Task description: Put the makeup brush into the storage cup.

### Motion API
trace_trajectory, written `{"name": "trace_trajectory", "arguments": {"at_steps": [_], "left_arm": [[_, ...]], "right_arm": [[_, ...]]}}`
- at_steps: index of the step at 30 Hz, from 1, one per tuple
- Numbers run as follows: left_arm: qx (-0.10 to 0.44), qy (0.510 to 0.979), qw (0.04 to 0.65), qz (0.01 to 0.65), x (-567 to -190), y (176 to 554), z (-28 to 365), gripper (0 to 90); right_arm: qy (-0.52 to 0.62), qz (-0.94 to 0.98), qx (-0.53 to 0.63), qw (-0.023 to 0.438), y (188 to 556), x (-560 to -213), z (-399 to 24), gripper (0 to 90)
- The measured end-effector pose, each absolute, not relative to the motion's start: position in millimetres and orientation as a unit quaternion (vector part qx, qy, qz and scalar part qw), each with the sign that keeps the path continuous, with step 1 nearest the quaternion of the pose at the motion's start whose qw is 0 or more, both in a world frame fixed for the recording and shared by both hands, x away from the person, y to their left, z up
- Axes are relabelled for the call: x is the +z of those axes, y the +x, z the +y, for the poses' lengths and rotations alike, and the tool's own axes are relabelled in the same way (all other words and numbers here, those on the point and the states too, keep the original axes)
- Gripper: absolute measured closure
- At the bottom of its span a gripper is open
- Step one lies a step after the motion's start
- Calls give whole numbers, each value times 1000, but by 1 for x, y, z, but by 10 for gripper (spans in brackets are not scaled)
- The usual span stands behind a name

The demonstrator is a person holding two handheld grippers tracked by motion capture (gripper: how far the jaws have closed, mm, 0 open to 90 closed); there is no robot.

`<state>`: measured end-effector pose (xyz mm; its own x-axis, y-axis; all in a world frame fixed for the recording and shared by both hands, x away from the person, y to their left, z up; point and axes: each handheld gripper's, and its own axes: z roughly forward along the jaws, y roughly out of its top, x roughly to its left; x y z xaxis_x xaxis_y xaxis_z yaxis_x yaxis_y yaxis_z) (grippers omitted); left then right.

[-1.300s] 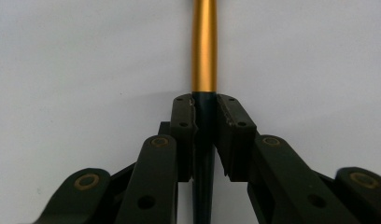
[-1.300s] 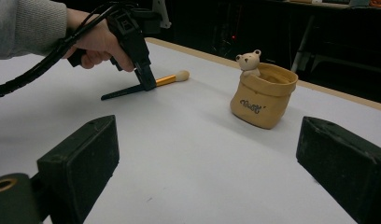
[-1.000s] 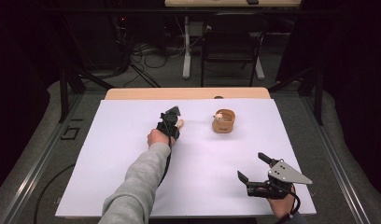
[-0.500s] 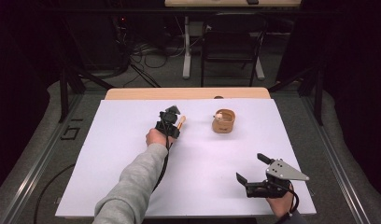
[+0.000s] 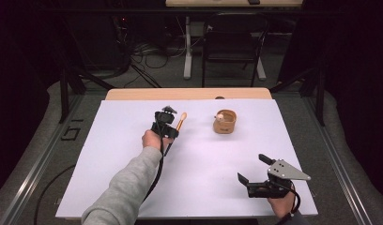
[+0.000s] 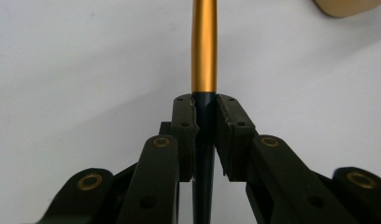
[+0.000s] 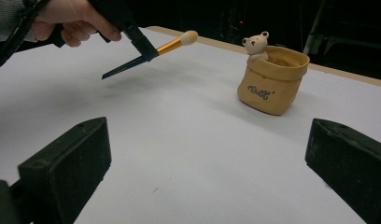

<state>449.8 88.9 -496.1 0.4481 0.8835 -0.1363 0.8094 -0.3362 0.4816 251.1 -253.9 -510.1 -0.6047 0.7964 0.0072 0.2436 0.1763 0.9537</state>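
**High view: one makeup brush held up, one bear pot waiting**

Shows the left gripper [image 5: 167, 123] over the middle of the white table [image 5: 110, 154], clamped on a makeup brush [image 5: 180, 122] and carrying it clear of the surface. Seen from the left gripper view, jaws pinched narrow onto the dark tapered handle [image 6: 203, 140], right below the gold ferrule [image 6: 204, 46]. From the right gripper view, brush [image 7: 153, 50] slanted, pale bristle tip [image 7: 188, 36] raised and aimed toward the tan pot [image 7: 271, 79], dark pointed end lower.

Probably light and stiff along the shaft; smooth, tapering handle likely slippery, so prone to swivel or slide in a pinch. Best taken near the ferrule, where the handle is thickest, as here. Soft bristles better left untouched.

Pot likely ceramic: rigid, breakable, easy to tip if knocked on the rim. Standing upright right of the brush, well apart from it, small bear figure [image 7: 254, 45] at its edge.

Right gripper [image 5: 255, 173] near the table's front right corner, jaws spread wide, holding nothing.

Count: one brush, one pot, one bear, two grippers.
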Motion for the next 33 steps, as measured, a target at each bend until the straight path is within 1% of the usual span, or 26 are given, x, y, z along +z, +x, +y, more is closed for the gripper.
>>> {"name": "trace_trajectory", "arguments": {"at_steps": [10, 33], "left_arm": [[76, 804, 318, 497, -481, 433, 99, 787], [76, 781, 411, 463, -484, 406, 108, 787]], "right_arm": [[367, 727, 521, 255, 253, -511, -254, 0], [382, 730, 512, 243, 260, -514, -254, 1]]}}
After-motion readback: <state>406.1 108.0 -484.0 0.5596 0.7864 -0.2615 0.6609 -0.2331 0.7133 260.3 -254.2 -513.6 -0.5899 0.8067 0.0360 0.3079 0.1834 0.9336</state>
